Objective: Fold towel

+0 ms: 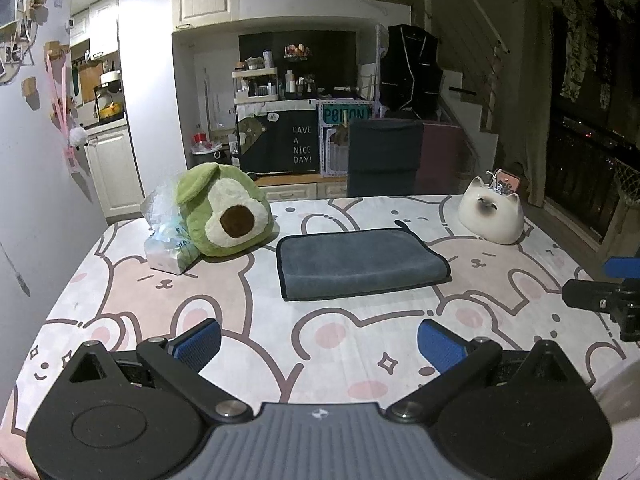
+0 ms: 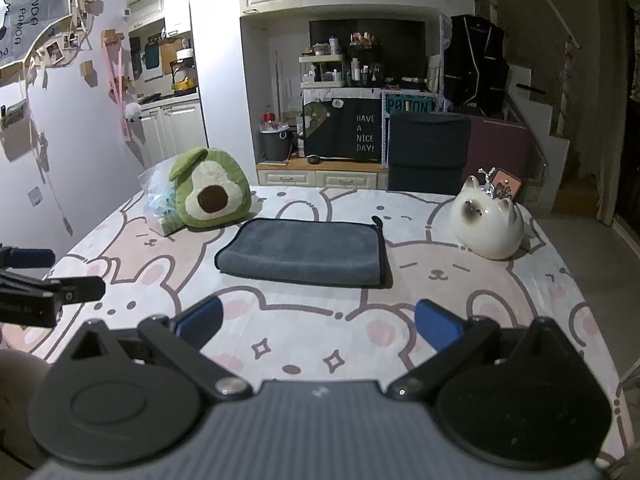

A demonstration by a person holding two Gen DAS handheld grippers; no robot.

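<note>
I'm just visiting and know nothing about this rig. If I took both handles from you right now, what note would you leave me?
Left gripper: open, holding nothing, above the tablecloth.
Right gripper: open, holding nothing, likewise short of the towel.
Towel: grey, lying flat mid-table, already folded over, between the avocado plush and the white cat figurine, touching neither.
Done: at least one fold.
Left: perhaps another fold; I cannot tell whether one is wanted.

Black hand-held gripper [image 1: 319,340], blue pads [image 1: 436,344]

You've got an avocado plush [image 1: 222,212] at 10 o'clock w/ a plastic bag [image 1: 168,240] touching it; white cat figurine [image 1: 491,216] at 2 o'clock on the bunny-print cloth [image 1: 340,344].
</note>
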